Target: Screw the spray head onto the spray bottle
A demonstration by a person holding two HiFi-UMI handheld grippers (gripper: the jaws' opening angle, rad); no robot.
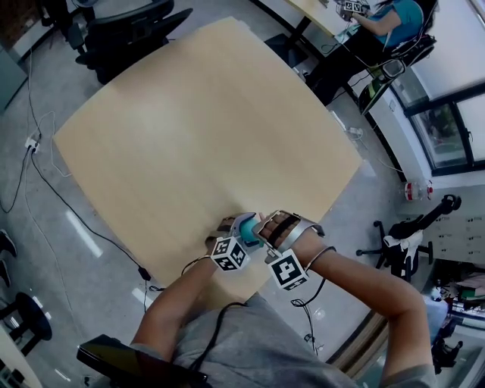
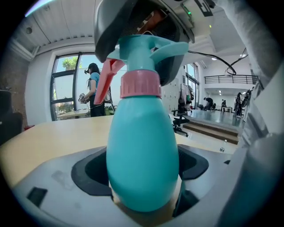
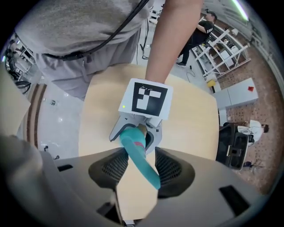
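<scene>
A teal spray bottle (image 2: 142, 155) stands upright between the jaws of my left gripper (image 2: 142, 177), which is shut on its belly. On its neck sit a pink collar (image 2: 140, 83), the teal spray head (image 2: 151, 48) and a red trigger (image 2: 106, 80). My right gripper (image 3: 137, 166) comes down from above. The spray head (image 3: 140, 155) crosses its gap slantwise with one end against each pad. In the head view the bottle (image 1: 248, 231) shows between both grippers, near the front edge of the wooden table (image 1: 204, 129).
The table's front edge runs just below the grippers. Office chairs (image 1: 129, 30) stand beyond the far corner and another chair (image 1: 402, 239) to the right. A seated person (image 1: 379, 23) is at the top right. Cables (image 1: 45, 189) trail over the floor on the left.
</scene>
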